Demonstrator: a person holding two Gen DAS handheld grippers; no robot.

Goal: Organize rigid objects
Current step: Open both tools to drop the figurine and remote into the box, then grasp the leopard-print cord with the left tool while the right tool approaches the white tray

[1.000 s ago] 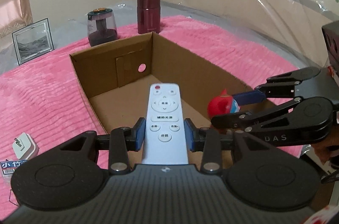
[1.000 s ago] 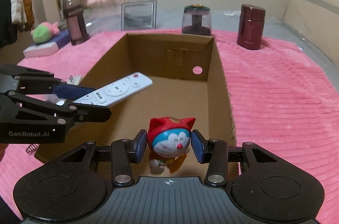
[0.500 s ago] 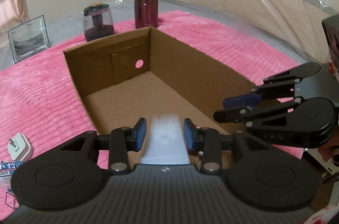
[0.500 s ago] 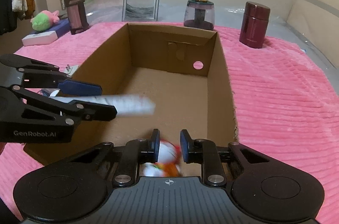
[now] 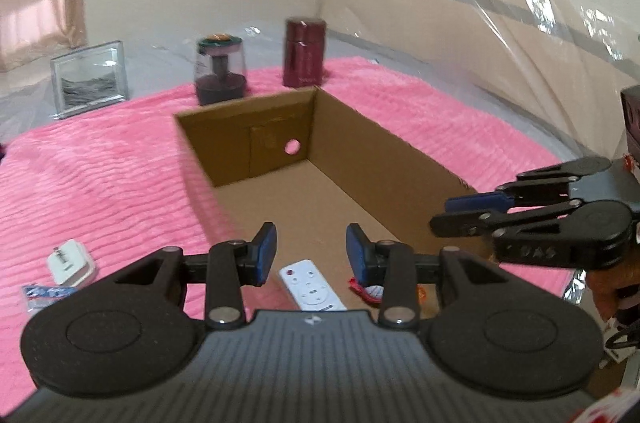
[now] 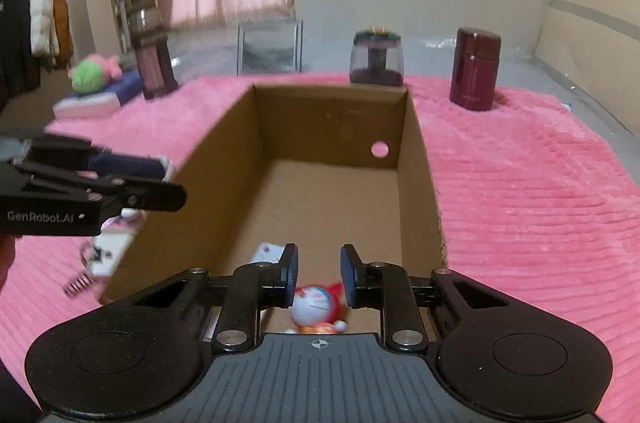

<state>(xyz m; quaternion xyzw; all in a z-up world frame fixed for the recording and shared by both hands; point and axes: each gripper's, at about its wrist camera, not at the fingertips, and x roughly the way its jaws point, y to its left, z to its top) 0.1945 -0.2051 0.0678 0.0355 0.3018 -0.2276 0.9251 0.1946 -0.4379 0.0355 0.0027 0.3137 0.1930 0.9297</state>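
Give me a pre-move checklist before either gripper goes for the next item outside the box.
1. Left gripper open and holding nothing: ok.
2. Right gripper open and holding nothing: ok.
3. Remote lying on the floor of the cardboard box: ok.
4. Doraemon figure inside the box: ok.
5. Figure standing upright: cannot tell, blurred.
6. Charger plug on the pink blanket, not yet boxed: not ok.
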